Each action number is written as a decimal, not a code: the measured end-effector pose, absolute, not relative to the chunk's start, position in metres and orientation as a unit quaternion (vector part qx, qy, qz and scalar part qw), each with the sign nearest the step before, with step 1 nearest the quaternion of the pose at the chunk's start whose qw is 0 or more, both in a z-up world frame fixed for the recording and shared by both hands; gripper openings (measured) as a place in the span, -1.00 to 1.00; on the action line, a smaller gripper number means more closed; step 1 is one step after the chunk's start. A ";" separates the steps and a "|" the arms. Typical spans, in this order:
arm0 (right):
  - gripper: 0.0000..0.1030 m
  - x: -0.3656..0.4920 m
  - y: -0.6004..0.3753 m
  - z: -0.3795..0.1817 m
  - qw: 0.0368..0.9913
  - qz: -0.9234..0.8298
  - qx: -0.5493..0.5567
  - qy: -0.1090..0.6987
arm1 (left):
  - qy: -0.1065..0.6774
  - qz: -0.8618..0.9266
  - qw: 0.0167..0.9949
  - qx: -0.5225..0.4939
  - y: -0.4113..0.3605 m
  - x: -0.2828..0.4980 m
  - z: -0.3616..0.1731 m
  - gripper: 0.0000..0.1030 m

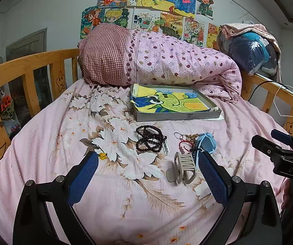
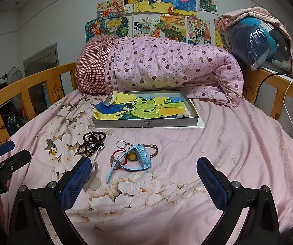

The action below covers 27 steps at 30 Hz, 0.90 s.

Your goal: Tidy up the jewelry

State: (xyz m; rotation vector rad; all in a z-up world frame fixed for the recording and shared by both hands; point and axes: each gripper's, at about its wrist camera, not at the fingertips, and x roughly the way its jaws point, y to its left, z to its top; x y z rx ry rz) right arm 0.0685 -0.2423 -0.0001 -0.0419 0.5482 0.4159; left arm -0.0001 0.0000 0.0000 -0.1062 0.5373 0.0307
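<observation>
On the pink floral bedsheet lie a dark bead bracelet bundle, a beige hair claw clip, a blue child's watch and a red cord with rings and a yellow bead. A grey shallow box lined with a frog drawing lies behind them. My left gripper is open, low over the sheet, the clip between its fingers near the right one. My right gripper is open, the watch just ahead between its fingers.
A rolled pink quilt lies behind the box. Wooden bed rails run along both sides. A bagged bundle sits at the back right, with cables over the right rail. Drawings hang on the wall.
</observation>
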 end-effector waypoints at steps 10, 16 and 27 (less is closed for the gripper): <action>1.00 0.069 -0.242 0.000 0.941 0.204 -0.020 0.269 | 0.266 0.015 0.963 -0.053 0.000 0.000 0.000 0.87; 1.00 0.069 -0.242 -0.001 0.941 0.204 -0.020 0.270 | 0.266 0.015 0.962 -0.053 0.000 0.000 0.000 0.87; 1.00 0.071 -0.242 0.000 0.941 0.204 -0.020 0.271 | 0.266 0.015 0.962 -0.053 0.000 0.000 0.000 0.87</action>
